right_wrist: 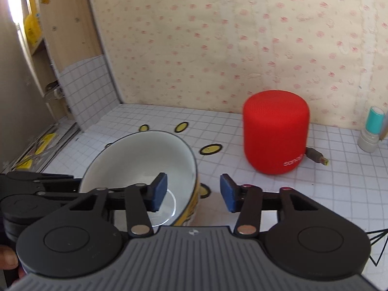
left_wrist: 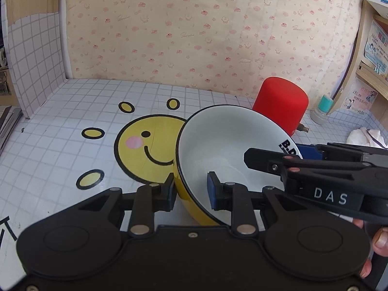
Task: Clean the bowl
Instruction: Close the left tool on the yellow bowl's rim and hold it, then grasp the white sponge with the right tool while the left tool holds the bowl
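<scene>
The left tool (left_wrist: 190, 189) is clamped on the near wall of the yellow bowl (left_wrist: 225, 150): one blue pad (left_wrist: 211, 190) presses the white inside, the other finger sits against the yellow outside, and the rim passes between them. The bowl is tipped, its mouth turned toward about 10 o'clock in the left wrist view, with its far rim at 12 o'clock from the tool. The right tool (right_wrist: 194, 192) has its jaws partly apart, straddling the bowl's right wall; its left pad (right_wrist: 158, 191) hangs inside the bowl (right_wrist: 135, 165), the right pad outside, and neither is seen pressing on it. In the left wrist view the right tool (left_wrist: 271, 162) reaches in from 3 o'clock, its finger over the rim by the black lettering. Fingertips of a hand (left_wrist: 378, 242) curl round its handle at 4 o'clock. A red cylindrical speaker (right_wrist: 276, 131) stands on the gridded tabletop (right_wrist: 339, 181) at 1 o'clock from the right tool, well clear of the bowl. A smiling-sun sticker (left_wrist: 145, 145) lies on the tabletop at 10 o'clock from the left tool, partly hidden by the bowl.
</scene>
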